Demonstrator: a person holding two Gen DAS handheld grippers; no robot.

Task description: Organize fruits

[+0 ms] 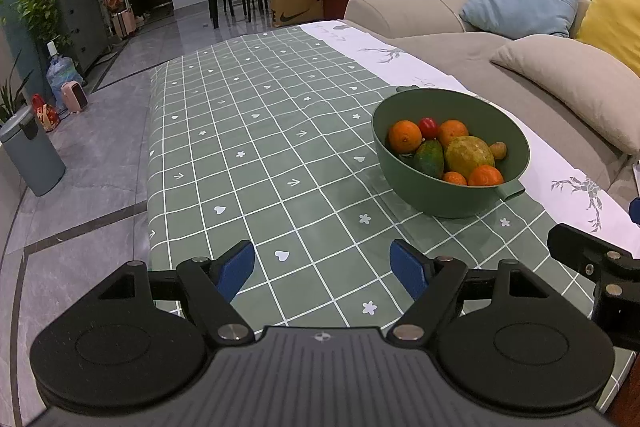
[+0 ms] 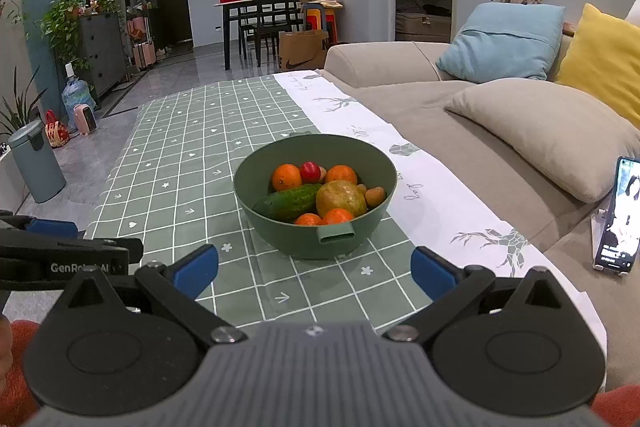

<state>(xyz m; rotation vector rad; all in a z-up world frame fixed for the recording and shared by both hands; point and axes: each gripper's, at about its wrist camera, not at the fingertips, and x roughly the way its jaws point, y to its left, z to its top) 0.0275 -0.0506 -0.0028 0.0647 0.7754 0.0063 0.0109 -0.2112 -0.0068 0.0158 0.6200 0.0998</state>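
Observation:
A green bowl (image 1: 420, 193) stands on the green checked tablecloth (image 1: 248, 131) near the sofa side. It holds several oranges (image 1: 405, 135), a small red fruit (image 1: 428, 127), a green cucumber (image 1: 430, 159), a large yellow-green fruit (image 1: 469, 155) and a small brown fruit (image 1: 498, 150). My left gripper (image 1: 322, 269) is open and empty, to the left of and nearer than the bowl. In the right wrist view the bowl (image 2: 280, 227) is straight ahead, and my right gripper (image 2: 316, 269) is open and empty just before it.
A beige sofa (image 2: 460, 131) with blue, yellow and beige cushions runs along the table's right side. A phone on a stand (image 2: 618, 215) rests on the sofa. A grey bin (image 1: 30, 151), a water bottle and plants stand on the floor at left.

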